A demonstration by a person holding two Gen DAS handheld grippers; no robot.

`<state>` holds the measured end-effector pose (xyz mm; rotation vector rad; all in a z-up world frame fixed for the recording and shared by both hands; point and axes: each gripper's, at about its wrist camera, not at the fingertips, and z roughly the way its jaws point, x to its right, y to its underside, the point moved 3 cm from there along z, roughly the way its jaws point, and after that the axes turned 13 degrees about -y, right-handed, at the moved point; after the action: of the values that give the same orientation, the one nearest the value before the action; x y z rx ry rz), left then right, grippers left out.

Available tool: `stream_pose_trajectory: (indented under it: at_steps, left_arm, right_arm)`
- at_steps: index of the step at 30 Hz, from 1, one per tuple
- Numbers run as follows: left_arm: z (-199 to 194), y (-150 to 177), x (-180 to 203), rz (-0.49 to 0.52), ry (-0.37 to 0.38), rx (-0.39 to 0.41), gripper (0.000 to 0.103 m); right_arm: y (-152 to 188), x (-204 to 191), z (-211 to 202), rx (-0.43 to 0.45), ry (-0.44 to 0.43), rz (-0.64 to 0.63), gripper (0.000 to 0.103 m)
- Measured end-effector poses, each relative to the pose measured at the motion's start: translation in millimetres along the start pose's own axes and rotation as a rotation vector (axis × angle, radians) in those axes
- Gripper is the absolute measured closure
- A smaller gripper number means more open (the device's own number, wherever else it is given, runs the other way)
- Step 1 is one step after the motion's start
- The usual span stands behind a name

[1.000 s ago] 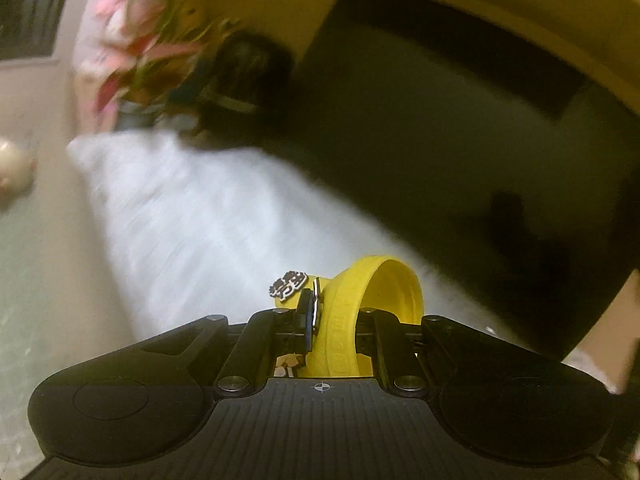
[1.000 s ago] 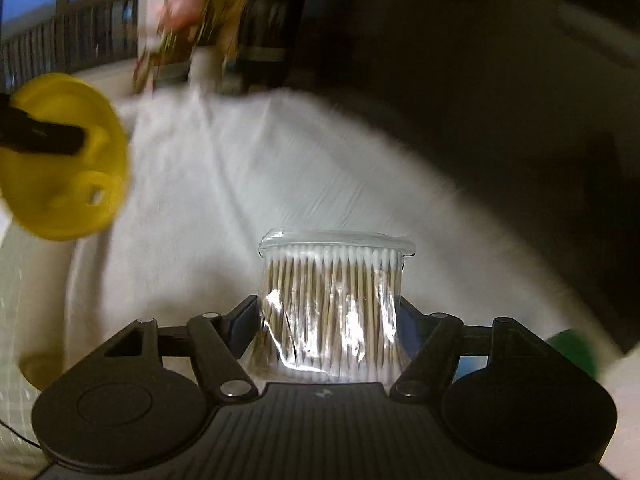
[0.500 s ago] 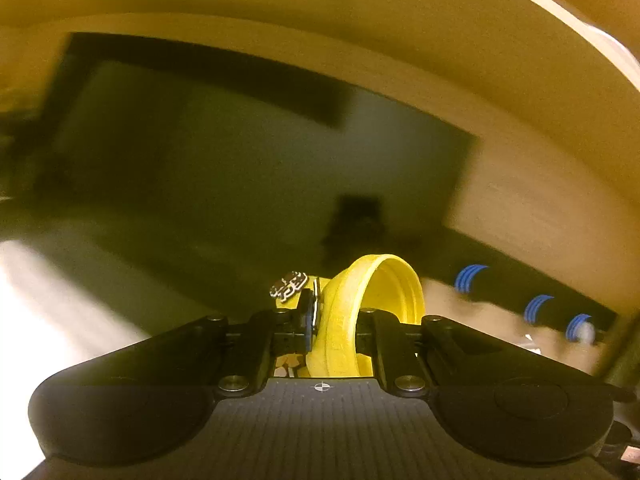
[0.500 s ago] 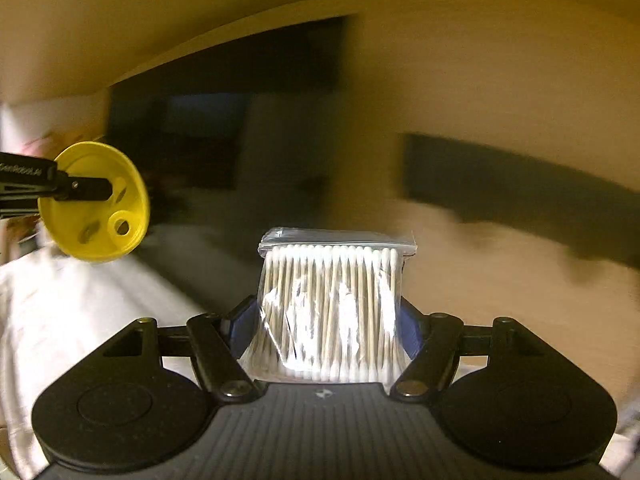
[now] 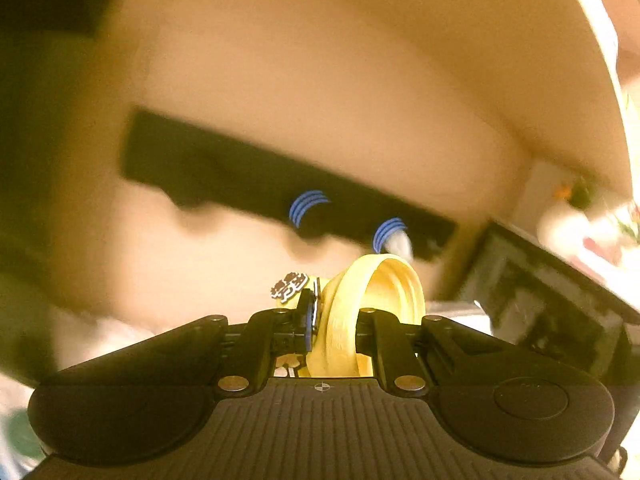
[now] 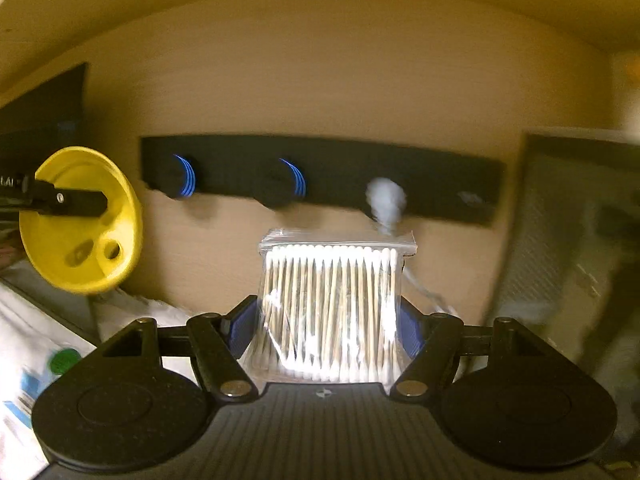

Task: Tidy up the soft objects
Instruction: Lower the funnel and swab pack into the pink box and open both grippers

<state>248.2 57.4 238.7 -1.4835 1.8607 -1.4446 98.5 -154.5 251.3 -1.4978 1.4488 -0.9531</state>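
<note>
Both hands are mid-carry, each with something in its grip, so the step in hand looks like bringing picked-up items toward wherever they belong. The left tool [image 5: 338,316] is clenched tight on the thin edge of a yellow lid [image 5: 374,308], which stands on edge between the fingers with a small printed tag [image 5: 289,286] poking out at about ten o'clock of it. From the right-hand camera the same lid [image 6: 82,220] shows at nine o'clock, held up in the air by the dark tip of the left tool. The right tool [image 6: 328,320] grasps a clear bag of cotton swabs [image 6: 332,312], its blue pads [image 6: 410,334] pressed against the bag's two sides and the swabs standing upright in it. Ahead of both, at twelve o'clock, a black rail [image 6: 320,172] with blue-ringed knobs is fixed to a pale wall, and something white and fluffy [image 6: 386,200] hangs from it toward one o'clock. A dark framed panel [image 6: 568,240] leans at three o'clock. Everything is blurred, so I cannot tell where the drop-off spot is. As I judge it, the next move calls for steadying both hands, finding the container or shelf, and lowering each item before loosening the grip; the slippery bag wants a gentle, level set-down.
</note>
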Motion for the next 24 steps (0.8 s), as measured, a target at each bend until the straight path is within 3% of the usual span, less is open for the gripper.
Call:
stream_pose_trajectory:
  at_steps: [6, 9, 13, 16, 18, 21, 24]
  left_arm:
    - [49.9, 37.6, 26.6, -0.035, 0.086, -0.138, 0.089]
    - [92.8, 57.2, 43.0, -0.086, 0.174, -0.232, 0.085]
    - [145.3, 103.5, 34.3, -0.113, 0.06, -0.424, 0.08]
    - [159.4, 137.8, 27.0, -0.087, 0.051, -0.444, 0.076]
    - [162.2, 152.7, 20.4, -0.129, 0.067, -0.475, 0.076]
    - [160.8, 159.3, 9.1, -0.221, 0.097, -0.496, 0.075]
    - [156.0, 146.9, 14.7, -0.253, 0.125, -0.421, 0.074]
  right_arm:
    - [25.3, 27.7, 6.7, -0.083, 0.034, 0.063, 0.033]
    - [46.4, 31.1, 22.5, -0.153, -0.006, 0.122, 0.031]
    - [106.3, 48.5, 42.0, -0.288, -0.041, 0.282, 0.031]
    - [144.6, 47.8, 45.3, -0.334, -0.029, 0.293, 0.031]
    - [158.4, 45.5, 45.3, -0.352, -0.023, 0.286, 0.031]
    - [160.2, 40.8, 41.2, -0.326, -0.026, 0.259, 0.031]
    - [150.2, 34.6, 48.9, -0.308, -0.024, 0.21, 0.029]
